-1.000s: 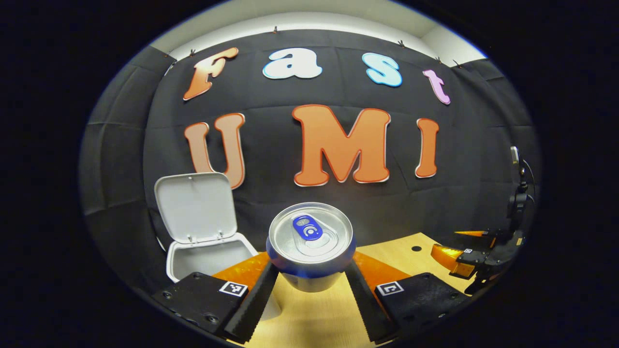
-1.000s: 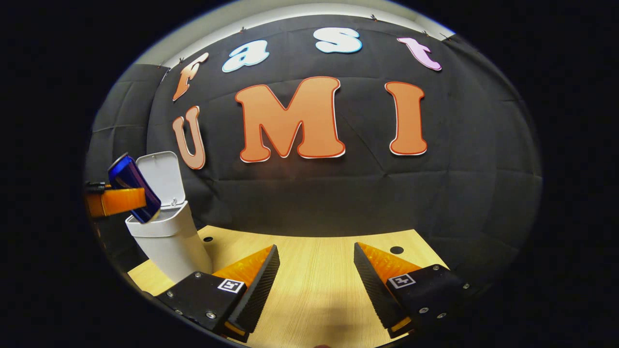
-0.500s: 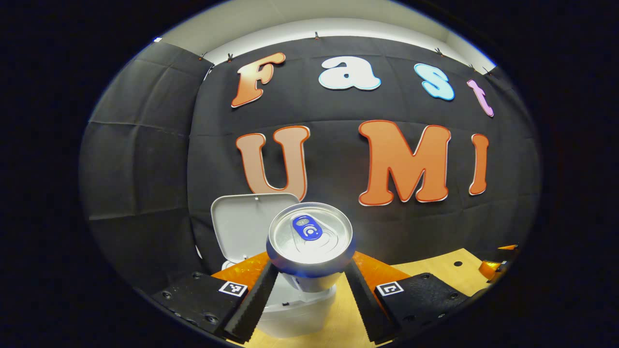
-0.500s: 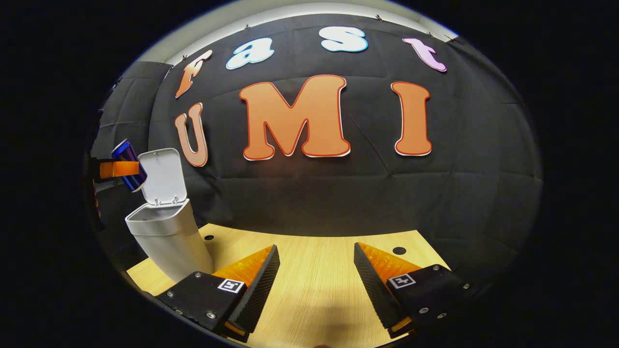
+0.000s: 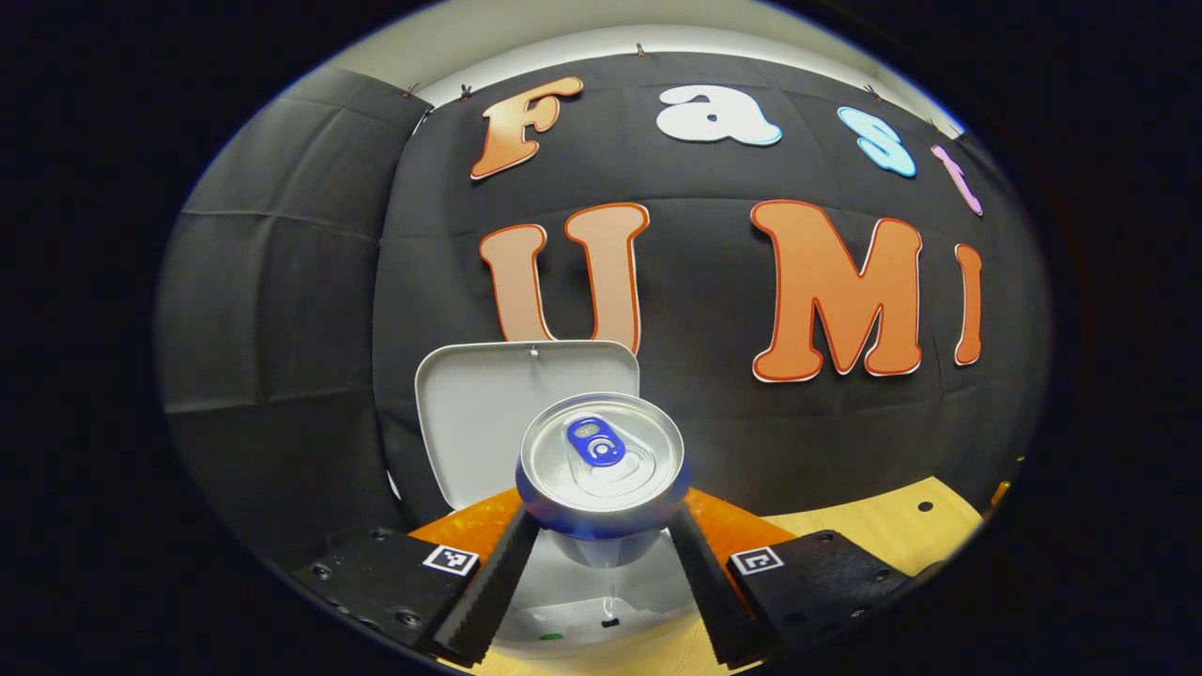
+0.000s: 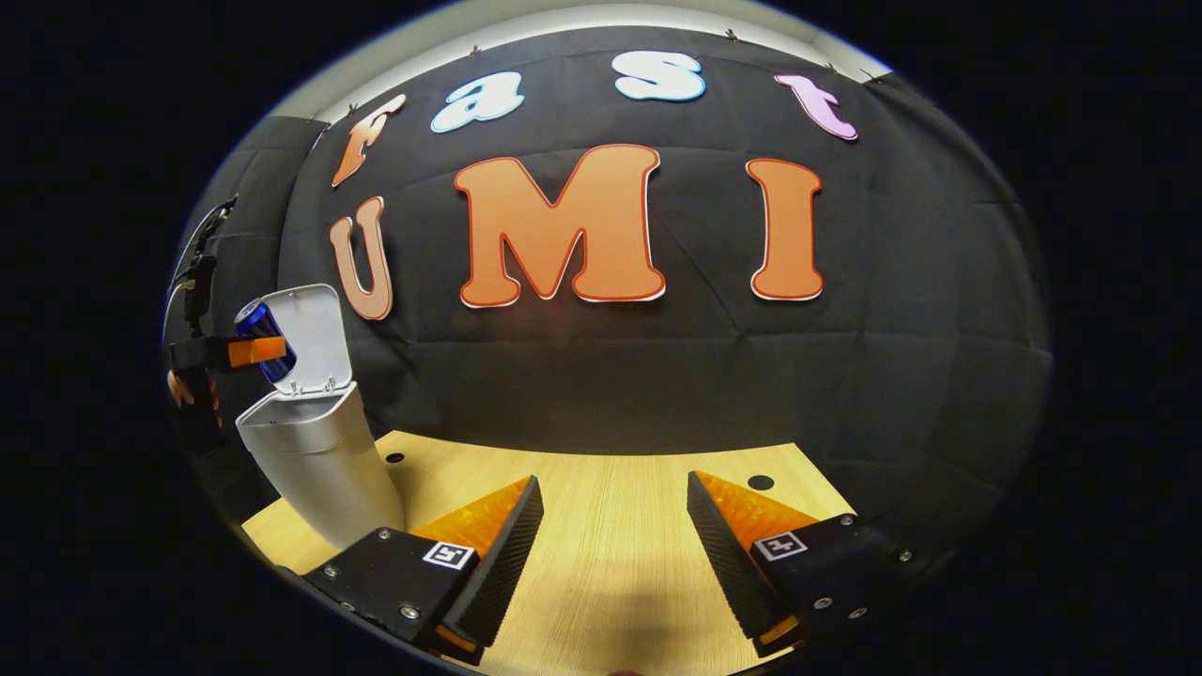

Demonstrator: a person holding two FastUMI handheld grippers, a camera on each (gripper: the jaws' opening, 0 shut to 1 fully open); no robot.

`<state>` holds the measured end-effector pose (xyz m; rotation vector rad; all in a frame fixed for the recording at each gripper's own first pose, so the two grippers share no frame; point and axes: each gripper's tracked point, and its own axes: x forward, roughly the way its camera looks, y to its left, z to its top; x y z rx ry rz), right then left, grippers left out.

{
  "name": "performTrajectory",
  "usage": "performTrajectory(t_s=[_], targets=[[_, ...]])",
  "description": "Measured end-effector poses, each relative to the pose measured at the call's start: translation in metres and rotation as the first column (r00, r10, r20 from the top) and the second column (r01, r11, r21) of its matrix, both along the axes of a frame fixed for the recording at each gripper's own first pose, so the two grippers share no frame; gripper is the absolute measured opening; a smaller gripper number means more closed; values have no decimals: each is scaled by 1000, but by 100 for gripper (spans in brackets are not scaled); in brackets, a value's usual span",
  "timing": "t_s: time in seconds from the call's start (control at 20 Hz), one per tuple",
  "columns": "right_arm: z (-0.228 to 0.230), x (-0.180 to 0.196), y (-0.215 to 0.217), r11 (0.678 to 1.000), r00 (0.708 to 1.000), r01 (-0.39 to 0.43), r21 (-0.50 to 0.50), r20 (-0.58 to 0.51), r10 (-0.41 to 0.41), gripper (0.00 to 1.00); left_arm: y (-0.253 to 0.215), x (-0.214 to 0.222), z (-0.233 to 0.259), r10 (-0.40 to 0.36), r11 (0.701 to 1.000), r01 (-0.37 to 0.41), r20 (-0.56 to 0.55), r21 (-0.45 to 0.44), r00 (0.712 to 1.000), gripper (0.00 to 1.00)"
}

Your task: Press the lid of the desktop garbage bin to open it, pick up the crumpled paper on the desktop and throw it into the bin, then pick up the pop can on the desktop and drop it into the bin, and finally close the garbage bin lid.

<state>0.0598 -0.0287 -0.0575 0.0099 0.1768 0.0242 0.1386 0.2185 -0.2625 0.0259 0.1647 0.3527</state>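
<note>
In the left gripper view, my left gripper (image 5: 601,554) has its jaws clenched on the can (image 5: 602,467) at lower centre, above the bin (image 5: 601,610) with its lid (image 5: 488,422) raised behind. In the right gripper view, my right gripper (image 6: 615,554) hangs with jaws released over the table (image 6: 610,507), and the can shows at far left over the bin's mouth; I judge the can drop is in hand, and next I should release it.
</note>
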Motion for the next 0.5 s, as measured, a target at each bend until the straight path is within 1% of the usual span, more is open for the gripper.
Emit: performTrajectory(t_s=[0.1,0.2,0.3,0.4,0.5], targets=[[0,-2,-1,1000,1000,9,4,0,-9,92,4,4,-7,11,1000,-11,-12,-5,1000,82],[0,-3,-5,1000,1000,17,-1,2,-17,92,6,5,-9,24,1000,-24,-1,-14,1000,83],[0,-4,-7,1000,1000,26,-1,3,-26,92,8,6,-3,29,1000,-29,22,-8,999,84],[0,-6,-10,999,999,33,2,2,-33,92,9,8,9,32,999,-33,58,8,998,90],[0,-5,-11,999,999,36,4,2,-37,92,7,12,22,26,999,-29,84,35,996,89]])
